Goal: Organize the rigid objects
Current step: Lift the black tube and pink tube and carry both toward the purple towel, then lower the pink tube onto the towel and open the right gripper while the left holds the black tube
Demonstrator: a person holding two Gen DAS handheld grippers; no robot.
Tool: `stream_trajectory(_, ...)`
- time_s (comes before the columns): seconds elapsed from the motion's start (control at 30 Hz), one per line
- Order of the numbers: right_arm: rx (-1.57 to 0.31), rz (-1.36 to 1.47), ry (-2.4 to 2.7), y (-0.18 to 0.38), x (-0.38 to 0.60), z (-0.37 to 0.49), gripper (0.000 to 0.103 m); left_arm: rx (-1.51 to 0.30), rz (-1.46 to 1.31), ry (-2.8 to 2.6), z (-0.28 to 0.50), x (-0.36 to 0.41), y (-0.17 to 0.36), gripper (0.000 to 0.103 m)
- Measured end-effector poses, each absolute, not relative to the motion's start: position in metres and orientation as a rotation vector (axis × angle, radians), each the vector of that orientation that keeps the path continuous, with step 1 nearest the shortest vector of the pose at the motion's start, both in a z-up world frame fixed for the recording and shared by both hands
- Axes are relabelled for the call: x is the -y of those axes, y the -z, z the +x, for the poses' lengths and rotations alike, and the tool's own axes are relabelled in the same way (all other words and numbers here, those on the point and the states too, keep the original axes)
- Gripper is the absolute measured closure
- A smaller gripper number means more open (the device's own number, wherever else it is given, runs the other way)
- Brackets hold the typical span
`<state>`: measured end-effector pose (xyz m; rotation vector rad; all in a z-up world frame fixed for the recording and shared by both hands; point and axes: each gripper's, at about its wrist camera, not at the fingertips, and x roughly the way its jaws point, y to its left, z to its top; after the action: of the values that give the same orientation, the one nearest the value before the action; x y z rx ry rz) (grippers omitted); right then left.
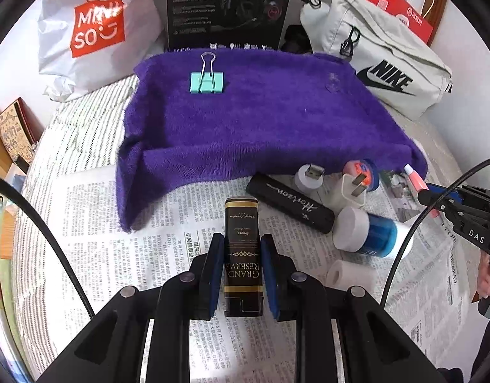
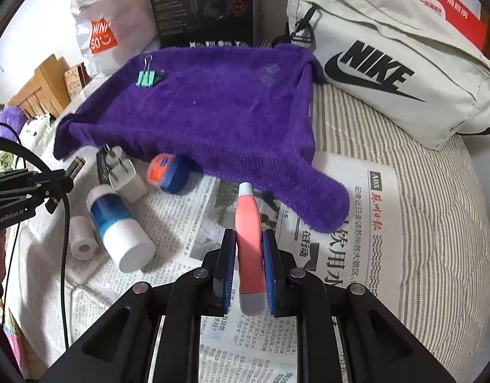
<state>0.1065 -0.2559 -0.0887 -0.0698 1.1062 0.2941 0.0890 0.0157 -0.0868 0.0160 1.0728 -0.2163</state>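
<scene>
Pinching a black box (image 1: 243, 255) with gold "GRAND RESERVE" lettering, left gripper (image 1: 243, 271) above the newspaper (image 1: 149, 255), short of the purple towel (image 1: 261, 121). Clamping a pink tube (image 2: 249, 249) with a white cap, right gripper (image 2: 248, 271) just short of that towel. Tube's print unreadable; teal binder clip (image 1: 207, 81) on the towel's far side.

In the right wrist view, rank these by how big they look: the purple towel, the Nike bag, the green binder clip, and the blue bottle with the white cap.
1. purple towel
2. Nike bag, which looks nearly as large as the towel
3. blue bottle
4. binder clip, which lies farthest from the camera
</scene>
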Motion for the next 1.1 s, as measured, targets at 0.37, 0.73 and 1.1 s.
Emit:
stream_trajectory(0.37,-1.068,-0.019,-0.303,0.066,0.262,0.106,0.086,-1.023,0.012,0.221,0.090,-0.018,0.059,0.081)
stream_trajectory(0.73,-1.040,-0.016,-0.304,0.054,0.260,0.133,0.086,-0.987,0.002,0.200,0.120,-0.024,0.043,0.081)
stream_trajectory(1.1,-1.014,0.015,-0.288,0.044,0.254,0.180,0.086,-0.976,-0.016,0.189,0.159,-0.035,0.041,0.081)
